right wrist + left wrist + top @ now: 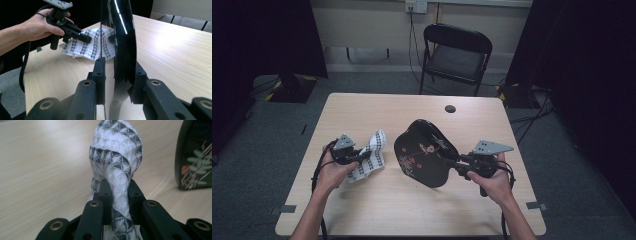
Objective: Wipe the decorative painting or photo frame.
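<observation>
Pale wood table [377,200] stood on grey carpet, 1 black folding chair [455,52] beyond its far edge. Left gripper [362,157] pinched the patterned cloth [373,152] at left; right gripper [451,162] clamped the black tray [422,150] tilted at centre.

You've got a light wood desk [377,210] w/ a small black disc [450,108] near its far edge; black folding chair [455,55] behind, wall socket [416,6] above, grey carpet [272,150].
</observation>
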